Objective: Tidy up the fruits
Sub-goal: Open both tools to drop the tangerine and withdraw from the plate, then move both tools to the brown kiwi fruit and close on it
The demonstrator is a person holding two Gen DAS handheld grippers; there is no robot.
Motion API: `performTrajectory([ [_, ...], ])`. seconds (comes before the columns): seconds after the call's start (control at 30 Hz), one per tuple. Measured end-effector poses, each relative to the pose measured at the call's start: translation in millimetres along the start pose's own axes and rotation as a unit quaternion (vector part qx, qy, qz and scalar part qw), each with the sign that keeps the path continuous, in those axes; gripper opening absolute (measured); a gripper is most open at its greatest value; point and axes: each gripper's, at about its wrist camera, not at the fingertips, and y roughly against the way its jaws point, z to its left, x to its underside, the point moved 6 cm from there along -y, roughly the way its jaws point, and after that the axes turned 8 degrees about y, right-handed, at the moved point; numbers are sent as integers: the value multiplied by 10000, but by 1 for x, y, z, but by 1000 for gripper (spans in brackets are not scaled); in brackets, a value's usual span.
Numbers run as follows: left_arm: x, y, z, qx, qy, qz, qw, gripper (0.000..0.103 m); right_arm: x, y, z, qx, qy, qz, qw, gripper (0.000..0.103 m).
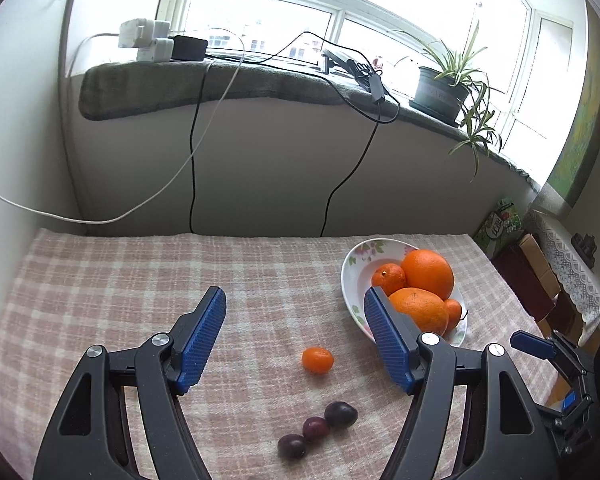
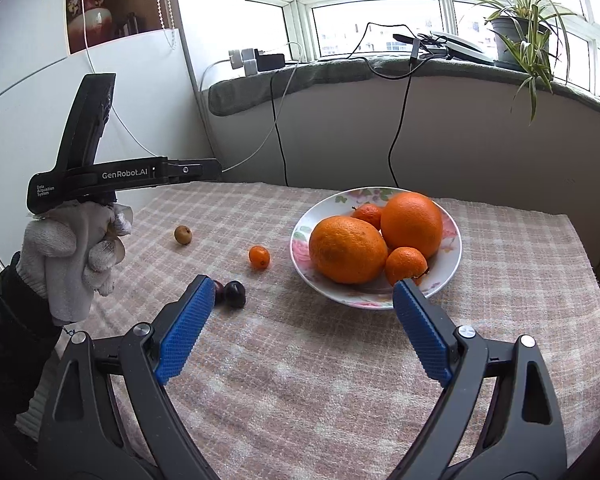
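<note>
A floral white plate (image 1: 354, 276) (image 2: 452, 240) holds two big oranges (image 1: 428, 268) (image 2: 348, 250) and two small tangerines (image 2: 406, 266). A small kumquat (image 1: 318, 360) (image 2: 259, 257) lies loose on the checked cloth. Three dark plums (image 1: 316, 428) lie in a row near me; two show in the right wrist view (image 2: 235, 293). A small brown fruit (image 2: 183, 235) lies farther left. My left gripper (image 1: 296, 304) is open and empty above the kumquat. My right gripper (image 2: 304, 288) is open and empty in front of the plate.
The table (image 2: 340, 380) has a pink checked cloth. Behind it a padded windowsill (image 1: 220, 84) carries chargers, cables and a potted plant (image 1: 444, 92). Cables hang down to the table's back edge. A gloved hand (image 2: 76, 252) holds the left gripper.
</note>
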Motion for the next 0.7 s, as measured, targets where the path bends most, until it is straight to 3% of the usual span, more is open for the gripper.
performTrajectory([
  [0.4,28,24,89,-588,693,-51,9959,68,23,-24,58,-597,166,287,9977,93],
  [0.57,42,18,112,-648,870,106,9940,55,27,-30,78,-787,260,373,9959,92],
  [0.7,49,5,115,-673,809,263,9941,43,32,-36,95,-929,400,505,9936,86],
])
